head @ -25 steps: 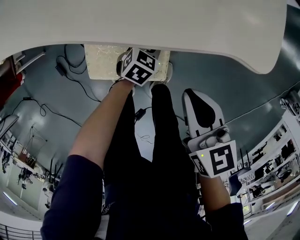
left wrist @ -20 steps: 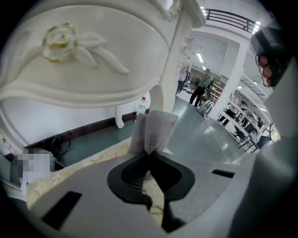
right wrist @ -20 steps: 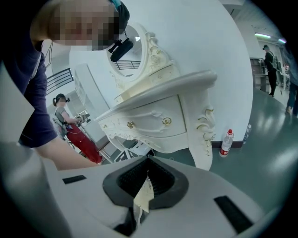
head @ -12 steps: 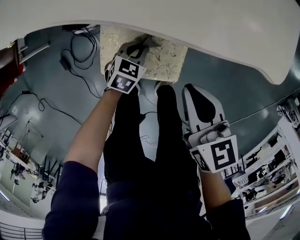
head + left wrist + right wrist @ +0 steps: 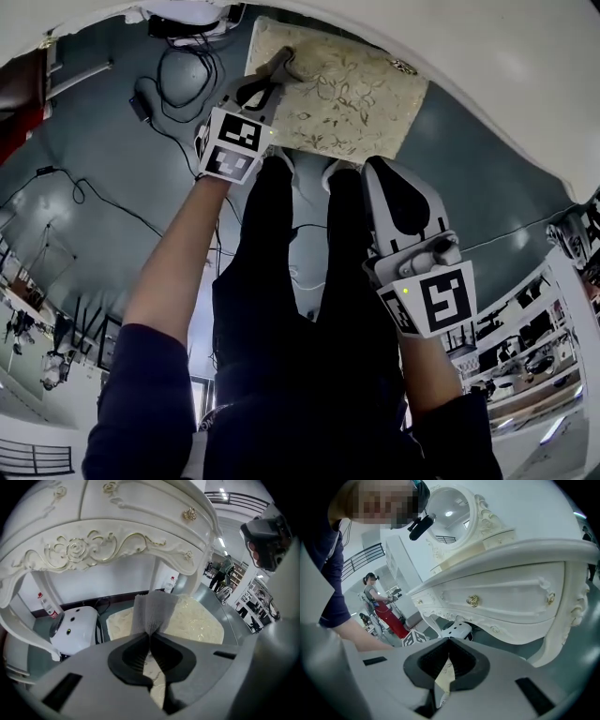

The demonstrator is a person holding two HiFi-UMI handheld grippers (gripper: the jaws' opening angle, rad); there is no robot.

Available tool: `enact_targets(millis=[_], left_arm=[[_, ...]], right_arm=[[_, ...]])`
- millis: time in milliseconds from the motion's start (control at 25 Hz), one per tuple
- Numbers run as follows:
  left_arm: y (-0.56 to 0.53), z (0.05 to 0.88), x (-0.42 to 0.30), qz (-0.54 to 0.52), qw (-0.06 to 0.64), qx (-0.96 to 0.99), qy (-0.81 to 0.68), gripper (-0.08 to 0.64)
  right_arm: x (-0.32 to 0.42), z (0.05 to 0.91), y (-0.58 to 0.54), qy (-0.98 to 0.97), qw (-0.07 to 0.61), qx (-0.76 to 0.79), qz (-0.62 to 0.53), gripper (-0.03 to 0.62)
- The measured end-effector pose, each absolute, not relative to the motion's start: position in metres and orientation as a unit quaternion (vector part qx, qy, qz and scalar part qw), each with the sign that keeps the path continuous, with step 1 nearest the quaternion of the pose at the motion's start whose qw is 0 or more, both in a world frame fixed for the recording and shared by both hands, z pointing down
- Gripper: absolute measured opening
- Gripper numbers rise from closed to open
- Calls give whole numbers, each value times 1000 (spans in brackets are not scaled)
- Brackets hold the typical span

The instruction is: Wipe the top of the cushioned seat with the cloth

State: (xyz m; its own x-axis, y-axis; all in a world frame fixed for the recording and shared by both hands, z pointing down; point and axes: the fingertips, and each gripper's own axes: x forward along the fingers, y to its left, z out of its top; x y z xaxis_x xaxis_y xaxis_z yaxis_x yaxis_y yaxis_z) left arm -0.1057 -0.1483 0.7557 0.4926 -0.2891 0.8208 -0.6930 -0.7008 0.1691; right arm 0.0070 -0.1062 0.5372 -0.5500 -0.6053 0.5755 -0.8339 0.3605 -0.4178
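The cushioned seat [image 5: 352,98] has a cream top with a gold leaf pattern and stands in front of the white dressing table. My left gripper [image 5: 278,66] is over the seat's near left corner, shut on a grey cloth [image 5: 152,611] that fans out past the jaws. In the left gripper view the seat top [image 5: 199,620] lies just beyond and below the cloth. My right gripper [image 5: 398,202] hangs apart to the right of the seat, over the grey floor. Its jaws meet at the tips [image 5: 449,643] and hold nothing.
The white dressing table [image 5: 525,84] with gold trim [image 5: 93,545] overhangs the seat's far side. Black cables [image 5: 178,70] lie on the floor to the left. A white rounded device [image 5: 75,627] sits under the table. The person's black-clad legs [image 5: 300,281] stand just before the seat.
More of the seat now shows from under the table's edge. My left gripper with the cloth now lies over the seat's left corner. The right gripper has hardly moved.
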Motion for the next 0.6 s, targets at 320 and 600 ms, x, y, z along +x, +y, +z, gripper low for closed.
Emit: enact_targets(millis=[320, 600], left_arm=[[-123, 770, -74, 418, 245, 839, -245, 20], [-92, 770, 10, 419, 240, 854, -195, 20]], right_arm=[[11, 541, -100, -803, 171, 451, 349, 26], [66, 537, -85, -790, 165, 475, 352, 26]])
